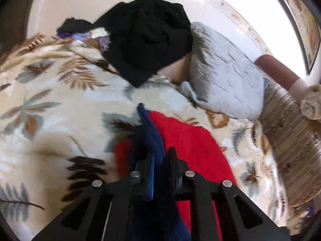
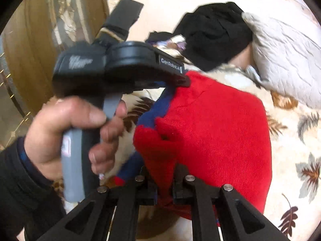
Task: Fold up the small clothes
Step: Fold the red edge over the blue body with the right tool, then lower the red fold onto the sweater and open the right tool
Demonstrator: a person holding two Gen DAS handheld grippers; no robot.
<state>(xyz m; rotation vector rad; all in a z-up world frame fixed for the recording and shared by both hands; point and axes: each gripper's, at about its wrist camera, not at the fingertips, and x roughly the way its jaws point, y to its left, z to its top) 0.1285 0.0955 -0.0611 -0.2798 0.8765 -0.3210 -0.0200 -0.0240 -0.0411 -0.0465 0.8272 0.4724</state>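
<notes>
Jaws of the left gripper (image 1: 160, 156) are clamped on the navy-blue edge of a red knit garment (image 1: 190, 140) — dark blue fabric is bunched between the two black fingers and trails back under the linkage. In the left wrist view the red body of the garment spreads to the right of the fingers over a leaf-patterned blanket (image 1: 50, 100). Farther off, a heap of black clothes (image 1: 148, 38) lies on the blanket, and to its right a grey quilted pillow (image 1: 226, 74) leans against a striped cushion (image 1: 291, 140).

In the right wrist view the right gripper (image 2: 164, 182) is closed too, its jaws pinching a fold of the red fabric near the bottom edge of the frame. The garment (image 2: 216, 130) hangs stretched between the two tools: at upper left the other gripper (image 2: 181, 80) bites its blue trim, held by a hand (image 2: 66, 132) in a dark sleeve wrapped round the grey handle. Beyond, the black heap (image 2: 214, 34) and the pillow (image 2: 284, 60) sit at the far right — the blanket (image 2: 297, 136) shows beneath.
</notes>
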